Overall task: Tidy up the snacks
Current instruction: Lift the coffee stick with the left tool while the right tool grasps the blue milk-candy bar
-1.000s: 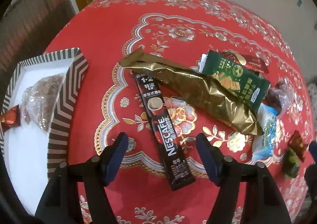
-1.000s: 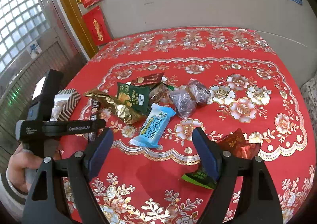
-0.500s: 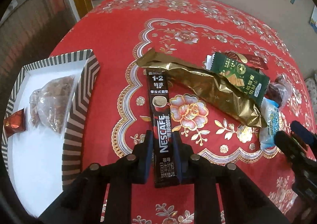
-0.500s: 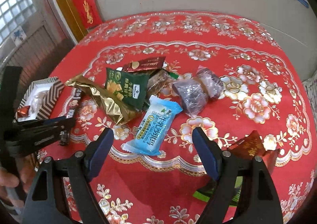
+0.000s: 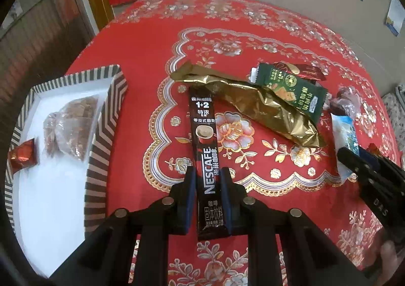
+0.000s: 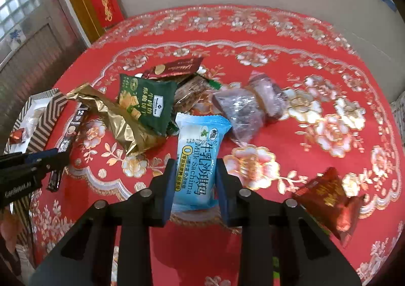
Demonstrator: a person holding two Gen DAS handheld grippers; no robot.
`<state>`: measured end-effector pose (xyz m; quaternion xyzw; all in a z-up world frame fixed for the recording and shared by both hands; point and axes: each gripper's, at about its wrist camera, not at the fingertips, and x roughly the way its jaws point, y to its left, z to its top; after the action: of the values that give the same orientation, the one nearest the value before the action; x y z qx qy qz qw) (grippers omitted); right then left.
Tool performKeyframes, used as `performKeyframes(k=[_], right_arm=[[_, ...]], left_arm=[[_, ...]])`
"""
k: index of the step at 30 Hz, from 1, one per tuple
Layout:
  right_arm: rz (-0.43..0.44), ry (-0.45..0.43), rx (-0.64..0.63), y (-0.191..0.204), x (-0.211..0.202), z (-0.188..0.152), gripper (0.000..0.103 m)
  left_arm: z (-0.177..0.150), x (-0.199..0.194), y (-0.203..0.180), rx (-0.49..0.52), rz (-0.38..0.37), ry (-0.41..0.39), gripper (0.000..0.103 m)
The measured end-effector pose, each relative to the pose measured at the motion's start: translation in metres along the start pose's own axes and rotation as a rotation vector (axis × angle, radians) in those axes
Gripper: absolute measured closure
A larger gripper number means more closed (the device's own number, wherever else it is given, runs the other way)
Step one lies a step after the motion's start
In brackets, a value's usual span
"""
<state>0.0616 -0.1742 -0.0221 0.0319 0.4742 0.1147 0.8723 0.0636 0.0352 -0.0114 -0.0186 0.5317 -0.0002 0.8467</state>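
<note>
Pick-up step: the left gripper (image 5: 208, 179) is clamped on the coffee stick (image 5: 205, 149) and the right gripper (image 6: 195, 179) on the blue sachima pack (image 6: 198, 159) — both low on the red cloth (image 6: 316, 63) — so next, likely, lift and carry them to the striped tray (image 5: 101, 139) at left.

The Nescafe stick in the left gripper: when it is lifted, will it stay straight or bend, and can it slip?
The Nescafe stick is long, thin and held near one end by the left gripper, so the far end probably droops. Its wrapper looks glossy, so it may slip. It seems light.
</note>
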Motion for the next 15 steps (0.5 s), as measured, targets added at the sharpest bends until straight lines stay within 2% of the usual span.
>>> performKeyframes(k=[8, 15], right_arm=[[0.033, -0.062, -0.004, 0.004, -0.031, -0.015, 0.076], [0.070, -0.090, -0.045, 0.027, -0.044, -0.018, 0.076]], left_arm=[[-0.012, -0.014, -0.006, 0.027, 0.028, -0.043, 0.084], [-0.021, -0.032, -0.001, 0.033, 0.037, -0.081, 0.084]])
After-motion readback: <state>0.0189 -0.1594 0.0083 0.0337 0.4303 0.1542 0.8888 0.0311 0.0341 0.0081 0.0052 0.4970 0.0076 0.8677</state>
